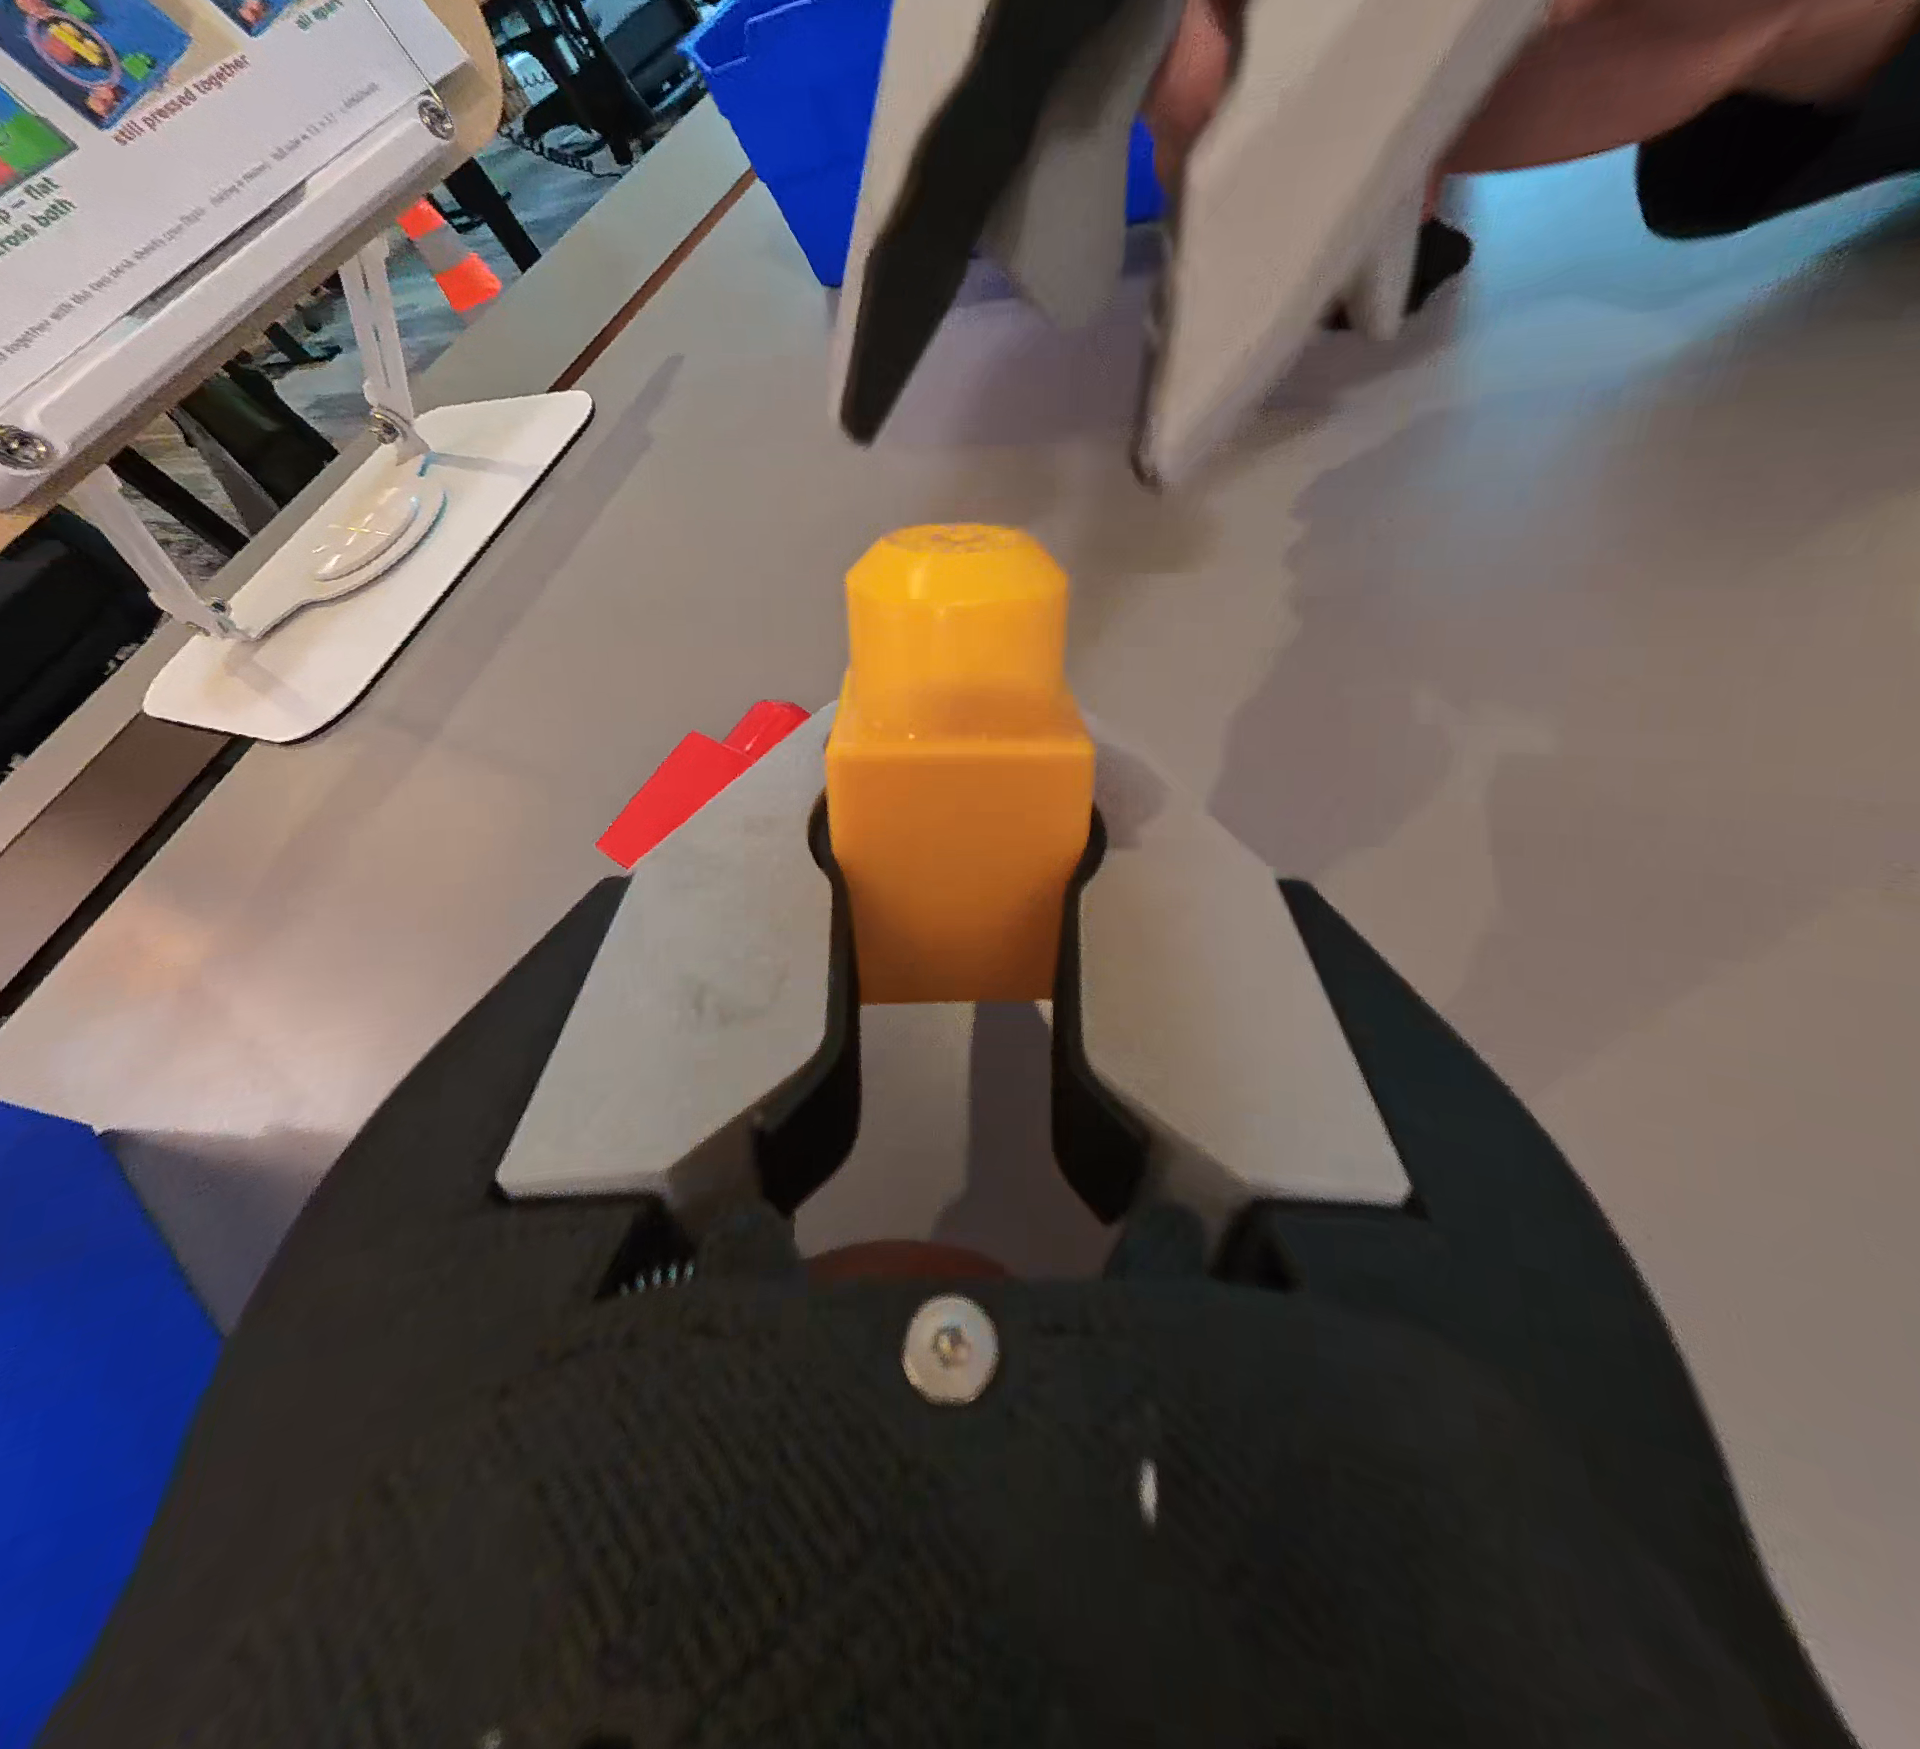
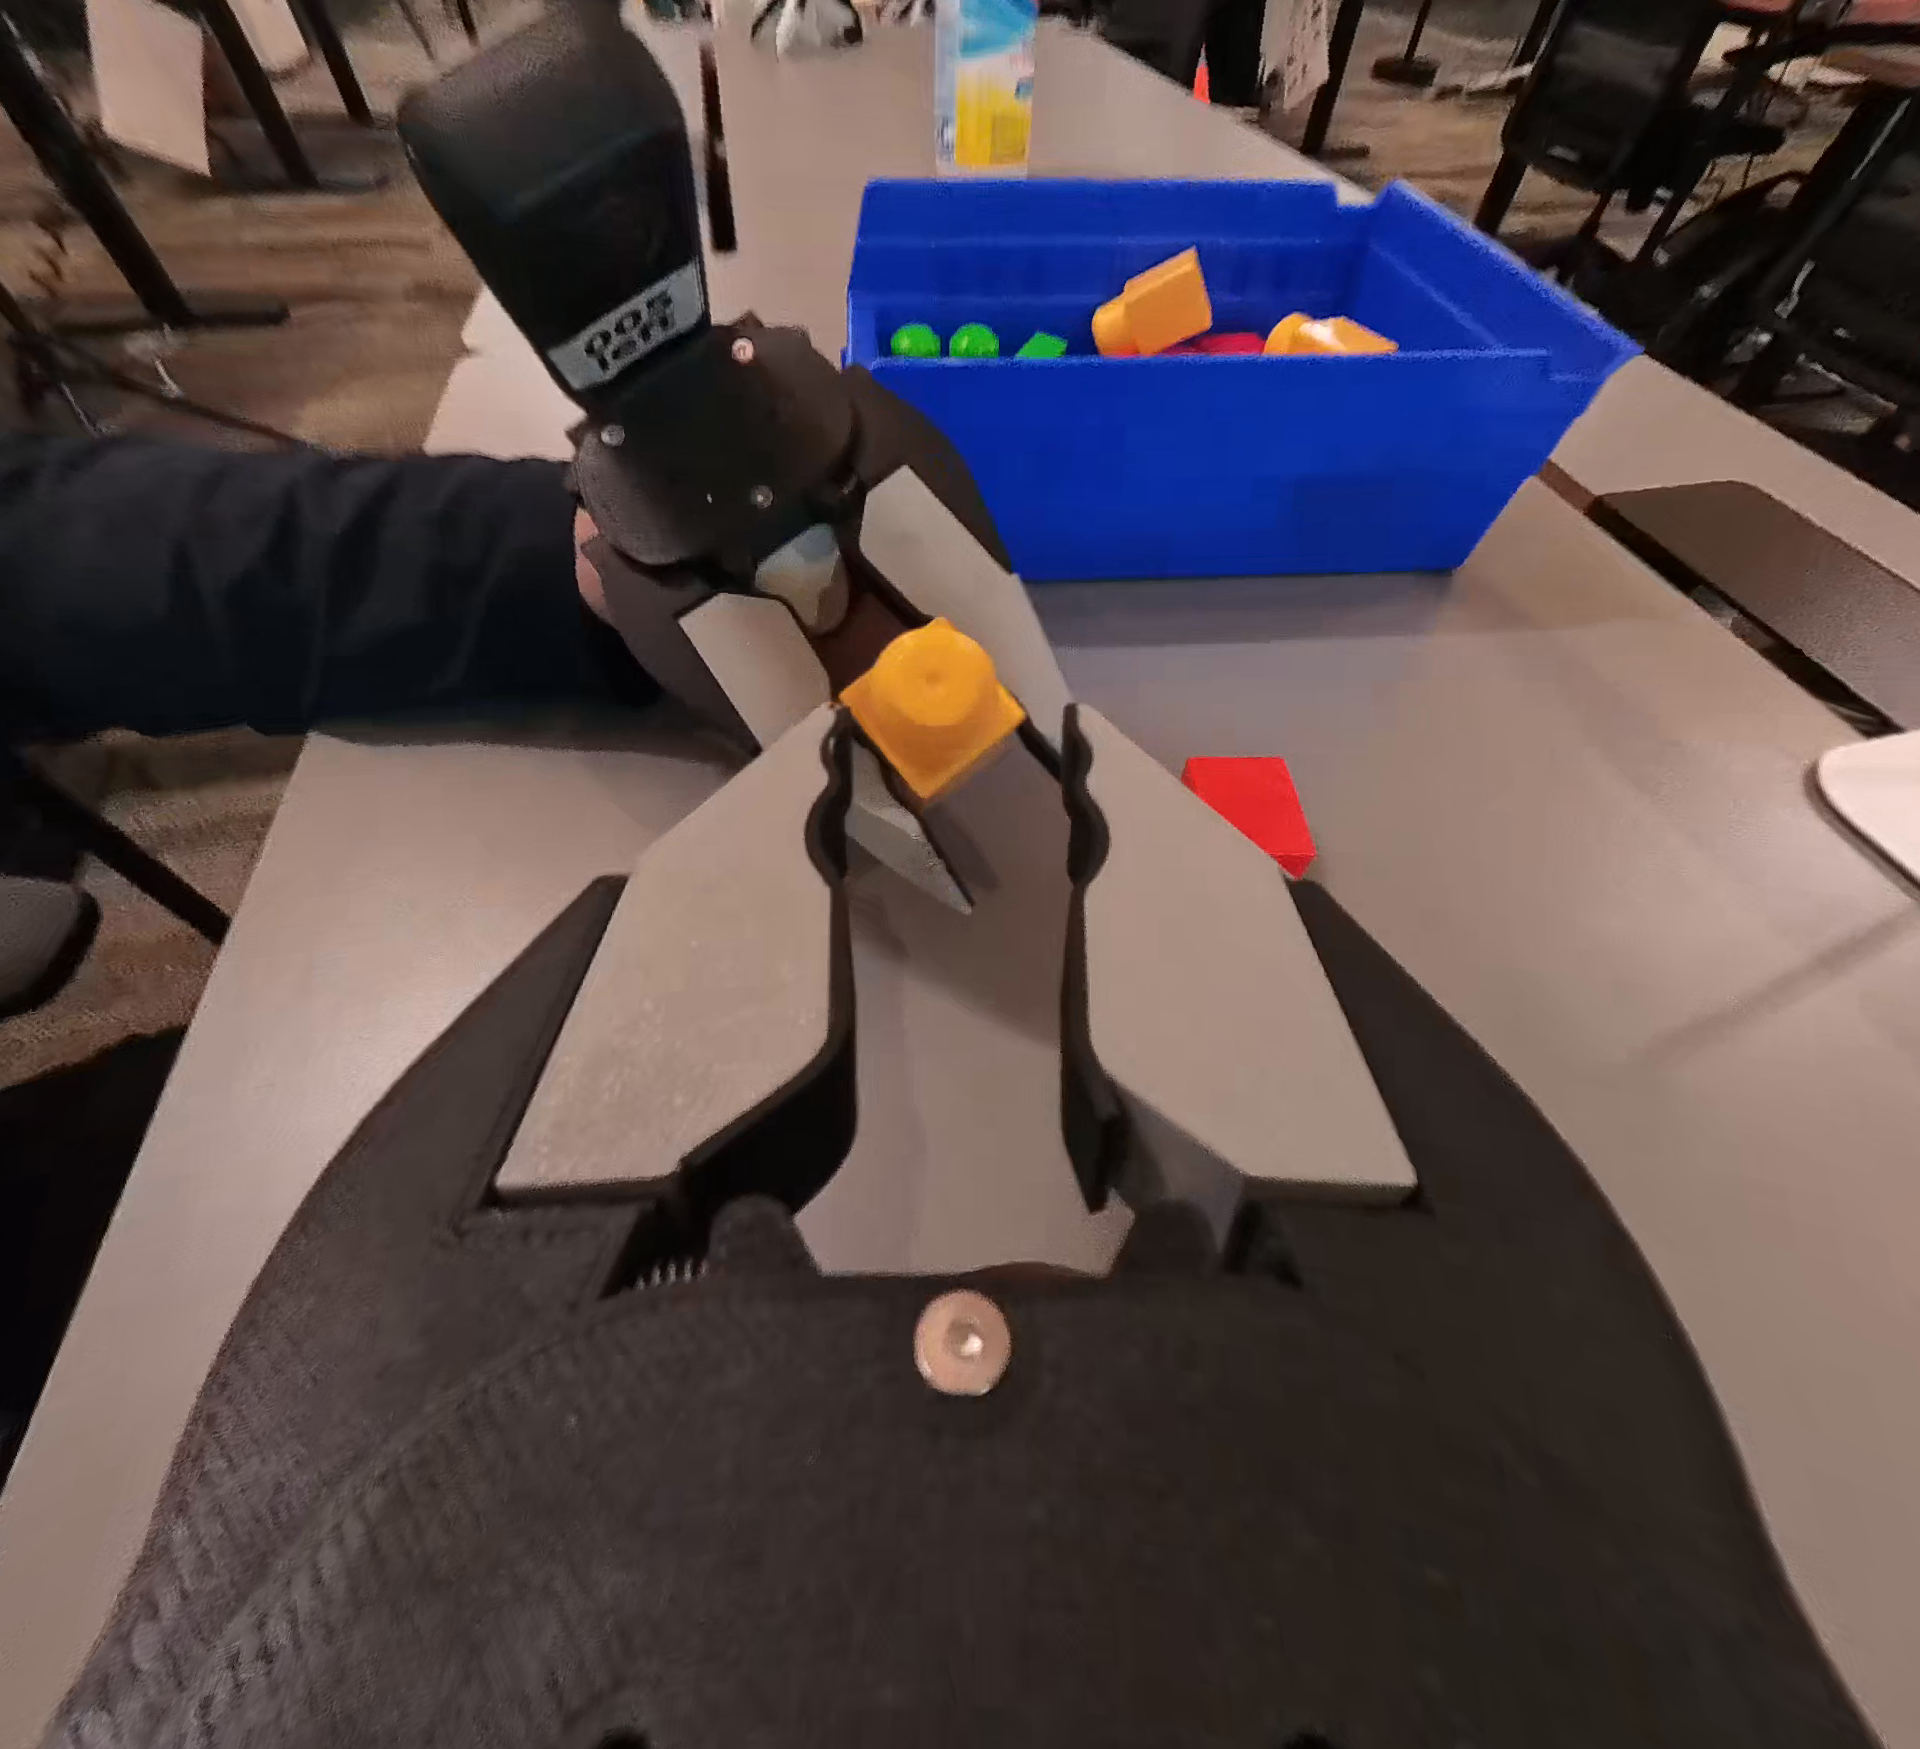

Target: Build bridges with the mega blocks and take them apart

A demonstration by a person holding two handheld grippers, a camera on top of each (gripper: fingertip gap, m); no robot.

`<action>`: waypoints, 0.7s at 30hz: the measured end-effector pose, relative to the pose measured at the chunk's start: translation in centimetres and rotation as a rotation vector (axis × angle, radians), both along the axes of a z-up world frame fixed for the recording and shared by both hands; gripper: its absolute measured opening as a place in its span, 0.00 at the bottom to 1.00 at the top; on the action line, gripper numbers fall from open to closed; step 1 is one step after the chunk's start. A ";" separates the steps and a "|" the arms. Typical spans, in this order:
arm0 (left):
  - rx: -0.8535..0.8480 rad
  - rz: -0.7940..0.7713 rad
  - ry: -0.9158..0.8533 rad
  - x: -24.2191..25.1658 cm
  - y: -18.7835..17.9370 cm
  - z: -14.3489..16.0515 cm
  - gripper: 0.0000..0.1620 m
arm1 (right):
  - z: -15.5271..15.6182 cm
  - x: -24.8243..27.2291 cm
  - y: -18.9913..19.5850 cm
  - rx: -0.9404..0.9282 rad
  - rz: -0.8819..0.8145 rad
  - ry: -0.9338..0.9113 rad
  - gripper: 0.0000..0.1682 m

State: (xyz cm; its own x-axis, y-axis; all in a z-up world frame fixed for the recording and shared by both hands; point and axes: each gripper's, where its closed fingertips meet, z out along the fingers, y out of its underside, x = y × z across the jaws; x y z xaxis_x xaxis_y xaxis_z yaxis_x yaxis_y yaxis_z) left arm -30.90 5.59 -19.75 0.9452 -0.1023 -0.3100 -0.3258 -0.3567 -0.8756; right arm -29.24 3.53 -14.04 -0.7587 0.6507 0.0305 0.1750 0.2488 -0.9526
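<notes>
My left gripper (image 1: 956, 826) is shut on an orange one-stud block (image 1: 958, 826), stud pointing forward, held above the grey table (image 1: 1558, 868). In the right wrist view the same left gripper (image 2: 935, 764) holds the orange block (image 2: 930, 712) just ahead of my right gripper (image 2: 951, 764), which is open and empty. The right gripper also shows in the left wrist view (image 1: 997, 452), open, above and beyond the orange block. A red block (image 2: 1252, 811) lies on the table to the right; its edge shows in the left wrist view (image 1: 696, 785).
A blue bin (image 2: 1195, 473) at the back of the table holds several orange, green and red blocks. A white stand (image 1: 343, 577) with an instruction sheet sits at the left. A second blue bin corner (image 1: 62, 1387) is near left. A person's dark sleeve (image 2: 260, 587) reaches in. Across from one pair of fingers to the other is roughly 6 centimeters.
</notes>
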 end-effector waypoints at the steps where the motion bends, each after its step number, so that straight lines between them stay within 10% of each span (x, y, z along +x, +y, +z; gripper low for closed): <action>1: 0.009 -0.004 -0.010 0.1 0.0 0.1 0.23 | -0.5 -0.2 -0.6 0.037 0.000 -0.004 0.26; 21: 0.017 0.019 -0.077 0.2 0.1 0.3 0.23 | -1.4 -1.0 -1.8 -0.041 0.011 -0.009 0.17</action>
State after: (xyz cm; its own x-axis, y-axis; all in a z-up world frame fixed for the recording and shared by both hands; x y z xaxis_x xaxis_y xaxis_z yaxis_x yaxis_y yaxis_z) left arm -30.73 5.72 -19.41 0.9679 -0.0799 -0.2383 -0.2512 -0.3468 -0.9037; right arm -30.27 1.75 -15.47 -0.7659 0.6429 -0.0030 0.1812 0.2113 -0.9605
